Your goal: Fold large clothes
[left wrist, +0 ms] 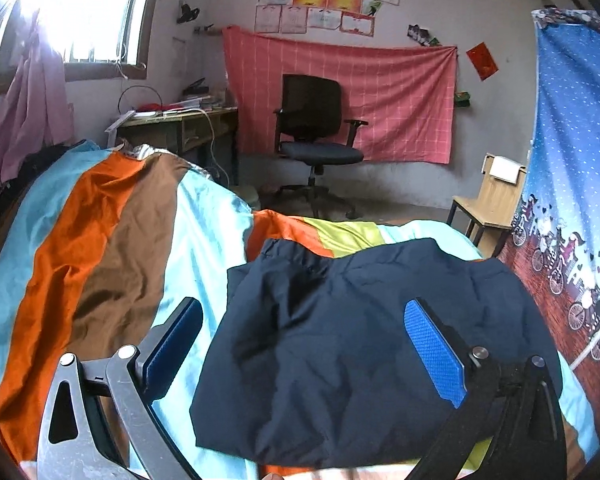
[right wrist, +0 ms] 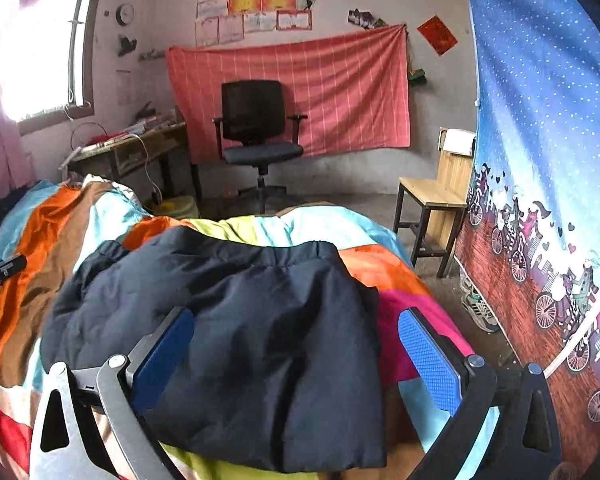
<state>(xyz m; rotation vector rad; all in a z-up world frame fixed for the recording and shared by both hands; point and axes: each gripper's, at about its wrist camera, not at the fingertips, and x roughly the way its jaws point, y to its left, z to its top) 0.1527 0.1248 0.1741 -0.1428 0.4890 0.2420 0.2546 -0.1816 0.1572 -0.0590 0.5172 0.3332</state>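
Observation:
A dark navy garment [left wrist: 340,344] lies folded into a compact block on a bed with a colourful striped cover [left wrist: 100,240]. It also shows in the right wrist view [right wrist: 260,340]. My left gripper [left wrist: 304,336] is open and empty, hovering just above the garment's left part. My right gripper [right wrist: 296,344] is open and empty, hovering above the garment's right part. The tip of the left gripper shows at the left edge of the right wrist view [right wrist: 0,272].
A black office chair [left wrist: 316,132] stands by a pink checked cloth [left wrist: 360,92] on the far wall. A cluttered desk [left wrist: 180,120] is at the left under a window. A wooden chair [right wrist: 432,208], a blue curtain [right wrist: 540,160] and shoes [right wrist: 476,308] are right.

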